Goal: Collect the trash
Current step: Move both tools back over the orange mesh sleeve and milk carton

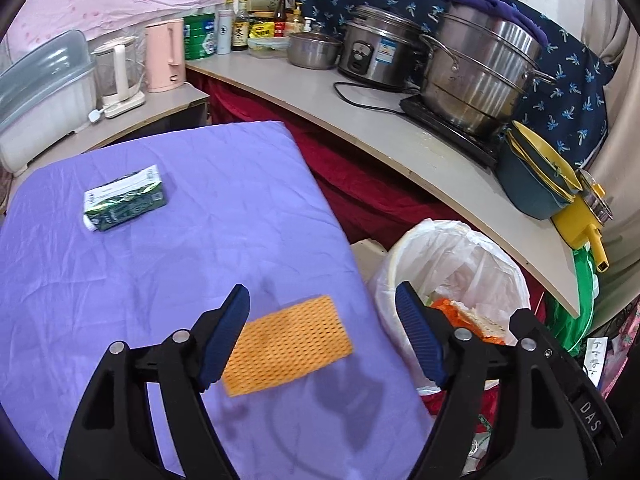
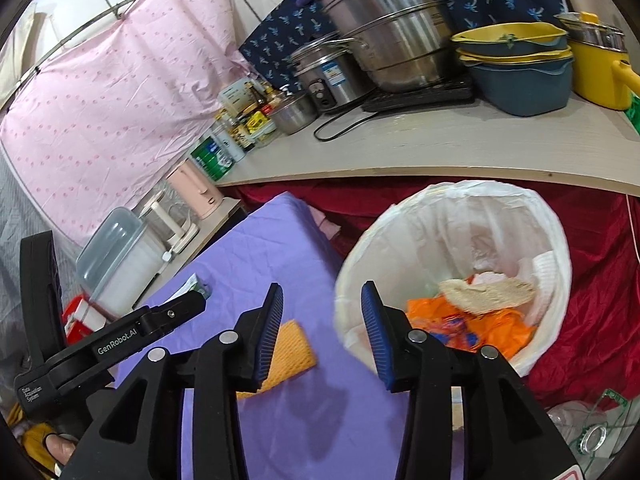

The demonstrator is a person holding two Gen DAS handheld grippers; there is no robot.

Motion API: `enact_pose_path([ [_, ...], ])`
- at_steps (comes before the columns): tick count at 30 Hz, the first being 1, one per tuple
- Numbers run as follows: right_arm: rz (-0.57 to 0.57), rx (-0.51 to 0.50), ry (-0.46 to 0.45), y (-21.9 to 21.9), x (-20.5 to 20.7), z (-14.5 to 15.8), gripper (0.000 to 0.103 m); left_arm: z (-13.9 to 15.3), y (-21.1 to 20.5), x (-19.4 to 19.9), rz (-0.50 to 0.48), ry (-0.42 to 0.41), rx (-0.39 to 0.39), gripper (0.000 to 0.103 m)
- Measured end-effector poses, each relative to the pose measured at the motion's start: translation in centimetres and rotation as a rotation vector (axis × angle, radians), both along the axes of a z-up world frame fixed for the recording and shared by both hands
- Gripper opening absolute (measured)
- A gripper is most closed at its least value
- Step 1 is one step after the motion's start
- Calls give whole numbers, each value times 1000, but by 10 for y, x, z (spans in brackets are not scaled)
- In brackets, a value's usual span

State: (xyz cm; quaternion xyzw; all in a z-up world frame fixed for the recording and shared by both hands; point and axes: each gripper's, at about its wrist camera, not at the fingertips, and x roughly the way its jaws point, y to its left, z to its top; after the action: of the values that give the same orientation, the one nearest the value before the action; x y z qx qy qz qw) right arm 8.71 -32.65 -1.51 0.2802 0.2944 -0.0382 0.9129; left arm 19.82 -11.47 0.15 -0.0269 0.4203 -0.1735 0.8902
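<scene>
Trash bin (image 2: 552, 236), white liner, lower right of right wrist view: holds orange wrapper (image 2: 476, 328), pale crumpled paper (image 2: 486, 294), white tissue.

Purple-clothed table (image 1: 168, 272): its right edge runs just beside the bin rim; red cloth (image 2: 592, 352) fills the gap behind.

Orange mesh pad (image 1: 286, 346) lies flat near that edge, centre-low in left wrist view. Green carton (image 1: 124, 198) lies on its side, upper left, well apart.

Left gripper (image 1: 322, 336): jaws wide, above the pad, nothing gripped. Right gripper (image 2: 322, 334): jaws apart, empty, over the table edge beside the bin.

Counter (image 1: 360, 120) behind crowded with steel pots (image 1: 476, 76).
</scene>
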Motion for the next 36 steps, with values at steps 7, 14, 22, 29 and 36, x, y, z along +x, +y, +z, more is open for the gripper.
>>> enact_pose_path([
  [7, 49, -9, 4, 39, 12, 3, 54, -2, 47, -2, 73, 2, 5, 76],
  [14, 99, -30, 39, 75, 23, -5, 60, -13, 104, -3, 175, 17, 27, 80],
  [22, 160, -5, 110, 111, 31, -31, 60, -22, 160, -2, 267, 34, 39, 80],
  [29, 231, 27, 195, 143, 33, -65, 60, -29, 188, -5, 306, 44, 52, 80],
  [36, 258, 79, 242, 163, 44, -91, 60, -39, 208, -7, 322, 64, 53, 80],
])
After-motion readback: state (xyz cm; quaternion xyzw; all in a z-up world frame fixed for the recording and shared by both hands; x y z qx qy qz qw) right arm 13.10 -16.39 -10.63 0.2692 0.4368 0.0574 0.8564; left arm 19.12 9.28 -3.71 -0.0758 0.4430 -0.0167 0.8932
